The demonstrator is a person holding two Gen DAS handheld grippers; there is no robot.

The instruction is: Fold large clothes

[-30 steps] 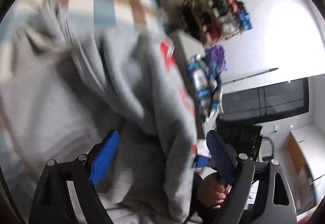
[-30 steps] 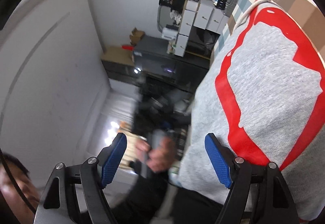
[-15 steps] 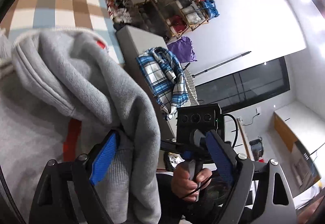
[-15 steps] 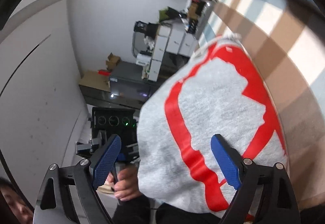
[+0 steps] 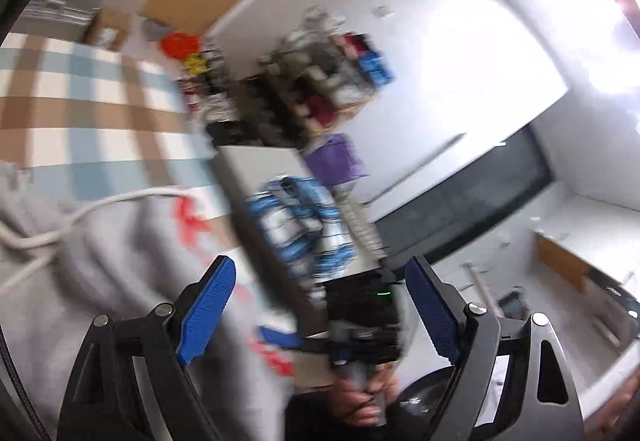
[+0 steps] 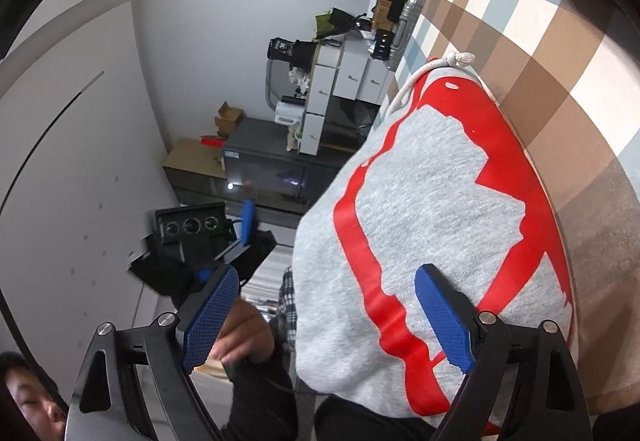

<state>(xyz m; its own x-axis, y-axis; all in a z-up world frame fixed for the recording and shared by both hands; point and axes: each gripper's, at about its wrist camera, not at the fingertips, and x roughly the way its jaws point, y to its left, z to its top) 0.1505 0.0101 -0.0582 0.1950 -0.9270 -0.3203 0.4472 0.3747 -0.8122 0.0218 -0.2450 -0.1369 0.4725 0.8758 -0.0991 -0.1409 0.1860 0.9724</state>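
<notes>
STEP: between folds, nothing gripped | TOOLS: my left gripper (image 5: 316, 305) and right gripper (image 6: 324, 315) both spread, empty | ITEM: grey hoodie (image 6: 436, 225) on checked surface (image 6: 560, 53), just ahead-right of right gripper | NEXT: likely pinch an edge for another fold.

Left wrist view smeared by motion throughout. Grey hoodie (image 5: 100, 261): weave and red print unreadable, cut off by the frame's left and lower edges. Right of the hoodie, blue-and-white checked cloth (image 5: 300, 225) is streaked; pattern uncertain. Above that cloth, shelf rack (image 5: 332, 81) contents not identifiable.

Right wrist view is sharp. Hoodie's lower hem hidden behind the right gripper (image 6: 324, 317) frame. Left of the hoodie, the left gripper (image 6: 240, 237) is partly covered by a blue pad; jaw gap not readable there. Labels on white boxes (image 6: 344, 77) above the hoodie too small.
</notes>
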